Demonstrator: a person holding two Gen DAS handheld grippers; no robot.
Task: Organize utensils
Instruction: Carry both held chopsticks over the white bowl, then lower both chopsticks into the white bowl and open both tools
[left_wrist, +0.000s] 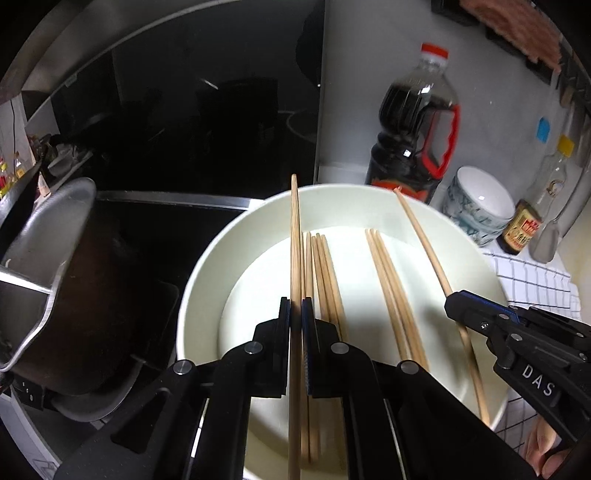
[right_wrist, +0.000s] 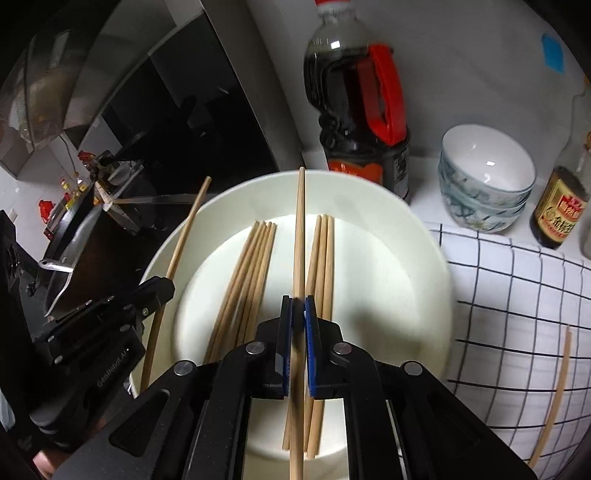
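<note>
The left gripper (left_wrist: 296, 310) is clamped on 1 wooden chopstick (left_wrist: 294, 258), which runs lengthwise between its closed pads and extends forward over the white bowl (left_wrist: 199, 273). The tip of this chopstick reaches past the far rim of the bowl.

The right gripper (right_wrist: 298, 308) is likewise clamped on 1 chopstick (right_wrist: 300, 236), held along its finger axis above the same bowl. In the left wrist view this gripper enters from the right, with its chopstick slanting across the right side of the bowl.

Below both grippers, loose chopsticks lie on the bowl floor in 2 groups: a left bundle (right_wrist: 247, 280) and a right bundle (right_wrist: 321, 254). Both bundles lie roughly parallel to the held chopsticks, directly under and beside the gripper pads.

1 further chopstick (right_wrist: 554, 402) lies outside the bowl on the checked cloth (right_wrist: 517, 295), well apart from both grippers.

Beyond the bowl stand a dark sauce bottle with a red handle (right_wrist: 362, 103), a stack of patterned small bowls (right_wrist: 484, 184) and a smaller brown bottle (right_wrist: 559, 210). A metal pot (left_wrist: 55, 266) sits left of the bowl on the dark stove.
</note>
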